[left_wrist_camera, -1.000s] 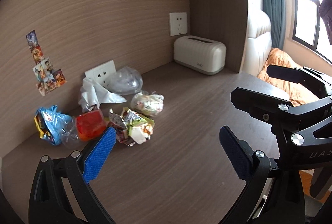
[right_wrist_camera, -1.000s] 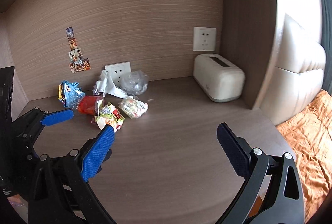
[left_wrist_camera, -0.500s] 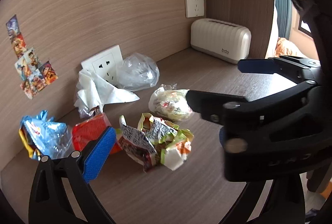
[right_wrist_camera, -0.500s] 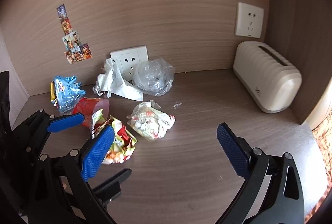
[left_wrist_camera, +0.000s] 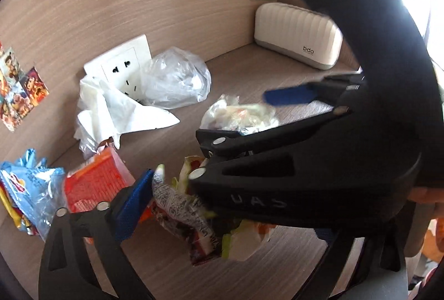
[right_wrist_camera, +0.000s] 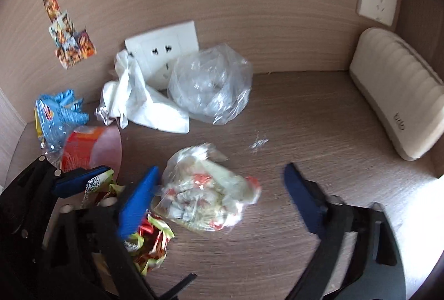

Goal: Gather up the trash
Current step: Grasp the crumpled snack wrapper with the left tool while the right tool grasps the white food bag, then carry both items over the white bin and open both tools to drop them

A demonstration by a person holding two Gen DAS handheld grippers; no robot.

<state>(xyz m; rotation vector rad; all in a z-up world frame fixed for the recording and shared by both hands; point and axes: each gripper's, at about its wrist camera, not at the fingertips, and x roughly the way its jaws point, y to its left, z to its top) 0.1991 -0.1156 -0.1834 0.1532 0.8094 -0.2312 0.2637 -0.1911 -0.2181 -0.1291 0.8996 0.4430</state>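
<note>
Trash lies on the wooden desk by the back wall: a blue snack bag (right_wrist_camera: 57, 116), a red wrapper (right_wrist_camera: 88, 150), white crumpled paper (right_wrist_camera: 138, 105), a clear plastic bag (right_wrist_camera: 211, 89), a clear bag of scraps (right_wrist_camera: 205, 191) and a crumpled green-yellow wrapper (left_wrist_camera: 183, 202). My right gripper (right_wrist_camera: 219, 197) is open, its blue pads either side of the bag of scraps. My left gripper (left_wrist_camera: 222, 216) is open around the green-yellow wrapper; its right finger is mostly hidden behind the right gripper's body (left_wrist_camera: 305, 175).
A cream ribbed device (right_wrist_camera: 399, 105) stands at the right against the side wall. Wall sockets (right_wrist_camera: 163, 52) and stickers (right_wrist_camera: 66, 30) are on the back wall. The right gripper crosses close in front of the left one.
Both grippers have moved forward and down to the trash pile. The right gripper now straddles the bag of scraps; the left straddles the green-yellow wrapper.
</note>
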